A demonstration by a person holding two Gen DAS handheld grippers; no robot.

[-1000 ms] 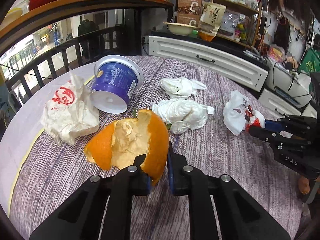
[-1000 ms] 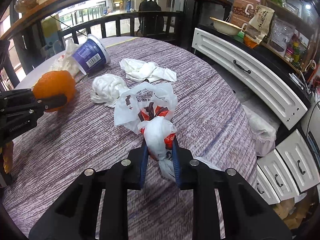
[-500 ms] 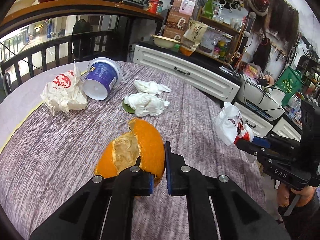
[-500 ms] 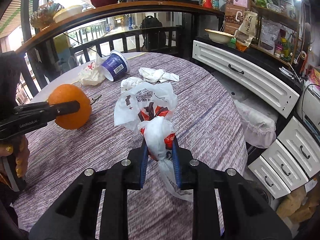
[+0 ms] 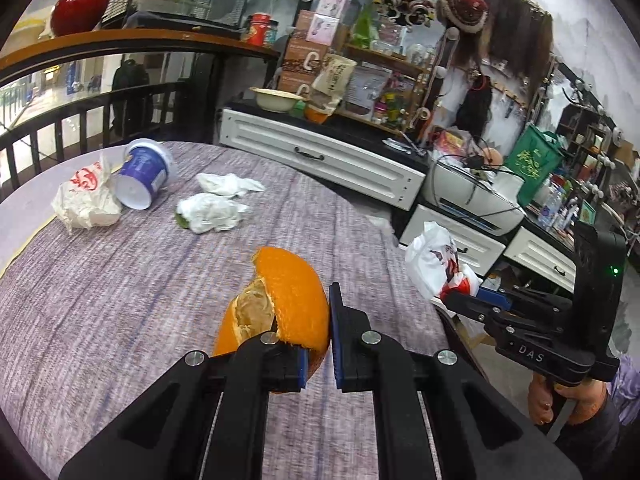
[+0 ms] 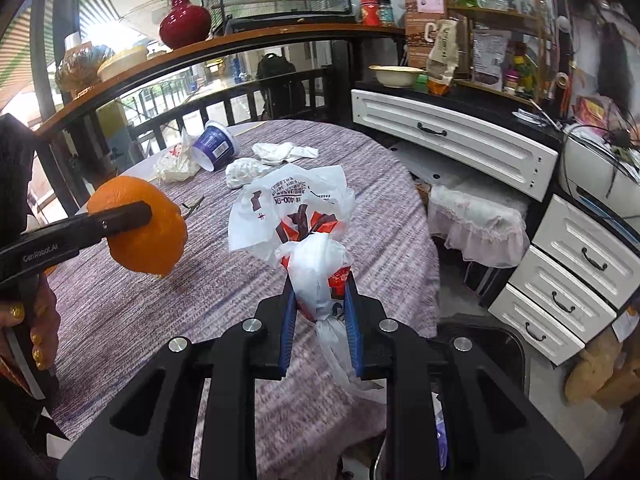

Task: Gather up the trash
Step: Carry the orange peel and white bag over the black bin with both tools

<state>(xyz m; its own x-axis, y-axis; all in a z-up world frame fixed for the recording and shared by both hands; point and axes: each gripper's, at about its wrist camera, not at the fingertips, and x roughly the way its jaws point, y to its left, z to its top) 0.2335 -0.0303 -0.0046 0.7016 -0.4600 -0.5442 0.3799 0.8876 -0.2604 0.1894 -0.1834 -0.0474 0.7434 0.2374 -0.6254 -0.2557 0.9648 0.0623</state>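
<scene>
Orange peel (image 5: 286, 304): pinched between the fingers of the left gripper (image 5: 318, 354), held up off the table (image 5: 120, 300); from the right wrist view it hangs clear above the cloth, with the finger clamped across its skin.
Plastic bag (image 6: 304, 236): a crumpled white and red bag, squeezed at its neck by the right gripper (image 6: 320, 324), its top puffed out above the blue pads and a tail drooping below them; it sits over the near edge of the table.
Left gripper: closed narrow on the peel.
Right gripper: closed narrow on the bag.
Done so far: two pieces of trash are picked up, one per tool; neither is dropped anywhere yet.
Bin: a dark rimmed container (image 6: 480, 344) shows low at the right, beside the table and near the drawers; it may be the bin, but I cannot tell for sure.
Left on the table: a tipped blue yogurt tub (image 5: 144, 178), a crumpled paper wrapper (image 5: 86, 200) just beside it, a wadded tissue (image 5: 210, 213) with something green under its edge, and a flatter tissue (image 5: 228, 184) beyond that, all at the far side, well apart from both tools.
Progress: early to middle, by my judgement; both held pieces need dropping off, then four items remain to fetch.
</scene>
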